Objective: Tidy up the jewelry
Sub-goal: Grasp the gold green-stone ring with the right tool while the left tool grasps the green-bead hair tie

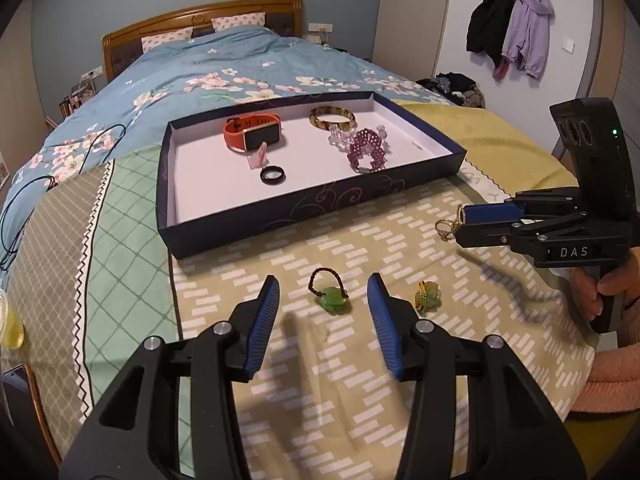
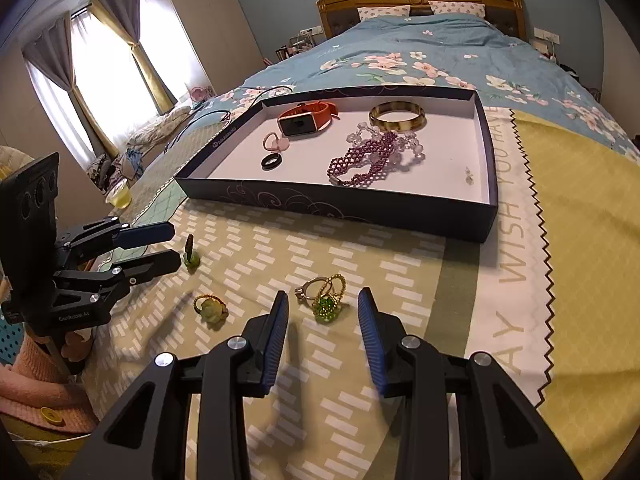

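My left gripper (image 1: 323,284) is open over the patterned cloth, and a green-stone ring with a brown bead band (image 1: 330,294) lies between its fingertips, untouched. A gold ring with a pale green stone (image 1: 427,295) lies just to its right. My right gripper (image 2: 324,298) is also open. Its tips flank a gold ring with green beads (image 2: 329,305) and a silver ring (image 2: 307,290), and the pads do not press on them. Beyond stands the dark blue tray (image 1: 280,216) holding an orange watch (image 1: 252,134), an amber bangle (image 1: 332,118), purple beads (image 1: 366,150) and a black ring (image 1: 273,175).
The tray (image 2: 340,204) sits at the foot of a bed with a blue floral quilt (image 1: 224,64). A yellow blanket (image 2: 580,208) lies to the right, and a black cable (image 1: 24,200) trails at the left. A person's hand (image 1: 600,292) grips the right handle.
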`<state>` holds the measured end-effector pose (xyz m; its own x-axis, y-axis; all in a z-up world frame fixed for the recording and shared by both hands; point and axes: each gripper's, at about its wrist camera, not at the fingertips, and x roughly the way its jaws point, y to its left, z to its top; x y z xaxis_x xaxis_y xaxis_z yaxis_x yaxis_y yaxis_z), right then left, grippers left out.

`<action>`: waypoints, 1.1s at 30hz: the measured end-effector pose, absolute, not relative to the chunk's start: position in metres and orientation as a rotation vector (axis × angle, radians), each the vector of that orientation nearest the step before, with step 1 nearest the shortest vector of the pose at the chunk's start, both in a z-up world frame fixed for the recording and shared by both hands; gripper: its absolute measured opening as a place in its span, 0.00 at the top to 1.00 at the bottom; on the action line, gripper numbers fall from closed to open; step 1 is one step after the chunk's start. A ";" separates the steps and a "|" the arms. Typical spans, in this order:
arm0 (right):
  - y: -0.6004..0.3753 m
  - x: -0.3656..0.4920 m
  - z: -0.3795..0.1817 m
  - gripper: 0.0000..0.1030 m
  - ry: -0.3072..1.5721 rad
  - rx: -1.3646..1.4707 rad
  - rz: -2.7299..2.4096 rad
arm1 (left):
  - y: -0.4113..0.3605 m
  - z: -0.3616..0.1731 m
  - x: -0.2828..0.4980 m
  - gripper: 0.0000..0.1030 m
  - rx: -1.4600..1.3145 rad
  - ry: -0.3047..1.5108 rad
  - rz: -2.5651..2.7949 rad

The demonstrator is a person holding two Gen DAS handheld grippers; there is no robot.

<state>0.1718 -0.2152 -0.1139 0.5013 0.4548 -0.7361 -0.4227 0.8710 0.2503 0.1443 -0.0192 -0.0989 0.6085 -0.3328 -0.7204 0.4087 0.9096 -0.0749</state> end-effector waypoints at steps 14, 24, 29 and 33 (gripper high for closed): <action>-0.216 0.173 -0.115 0.86 0.905 0.032 0.516 | -0.029 -0.111 0.155 0.66 0.093 0.894 -0.463; -0.218 0.173 -0.115 0.91 0.892 0.025 0.511 | -0.027 -0.112 0.159 0.82 0.071 0.899 -0.444; -0.222 0.170 -0.112 0.92 0.879 0.036 0.503 | -0.027 -0.112 0.160 0.83 0.065 0.897 -0.443; -0.224 0.169 -0.111 0.92 0.873 0.048 0.501 | -0.026 -0.111 0.159 0.83 0.066 0.897 -0.441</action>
